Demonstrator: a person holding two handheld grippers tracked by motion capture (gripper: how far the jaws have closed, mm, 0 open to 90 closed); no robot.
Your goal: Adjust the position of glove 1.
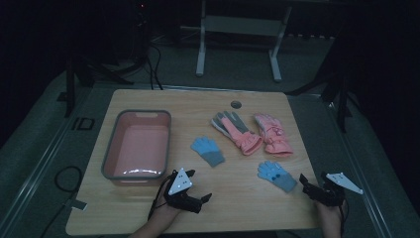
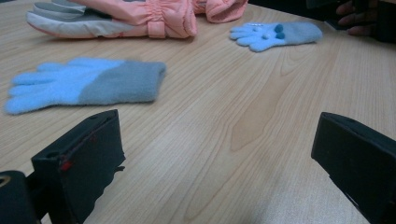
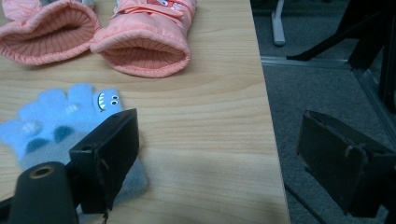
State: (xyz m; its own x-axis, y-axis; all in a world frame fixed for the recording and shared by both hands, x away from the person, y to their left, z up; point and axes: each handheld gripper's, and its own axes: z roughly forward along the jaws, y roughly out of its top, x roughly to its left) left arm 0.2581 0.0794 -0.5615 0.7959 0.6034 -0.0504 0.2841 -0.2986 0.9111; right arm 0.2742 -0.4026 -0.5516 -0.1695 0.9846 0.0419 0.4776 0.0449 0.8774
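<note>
From the high view I see my left gripper (image 1: pixel 207 198) low over the near edge of the wooden table (image 1: pixel 198 101), just in front of the pink tub (image 1: pixel 112 147), its jaws spread with nothing between them. My right gripper (image 1: pixel 302 181) sits at the table's near right corner, jaws parted and empty, just beside the spotted blue glove (image 1: pixel 277 175). A plain blue glove (image 1: pixel 208 151) lies mid-table, between the tub and two pink ski gloves, the grey-palmed pink glove (image 1: pixel 235 131) and the second pink glove (image 1: pixel 272 134), which lie side by side farther back.

In the left gripper view, my two black jaws stand wide apart over bare wood. The plain blue glove (image 2: pixel 84 84) lies flat ahead on the left, grey cuff toward the middle, clear of the jaws. Behind it rests the grey-palmed pink glove (image 2: pixel 116 21), and the spotted blue glove (image 2: pixel 275 35) lies far off to the right, near the hand (image 2: pixel 357 18) holding my other gripper.

In the right gripper view, my jaws are open and grip nothing. The left jaw overlaps the cuff of the spotted blue glove (image 3: pixel 56 126), whose small toothy face points up; whether it touches the wool I cannot tell. The right jaw hangs beyond the table edge, over the grey floor (image 3: pixel 322 88). Both pink gloves lie beyond with their ribbed cuffs open toward me.
</note>
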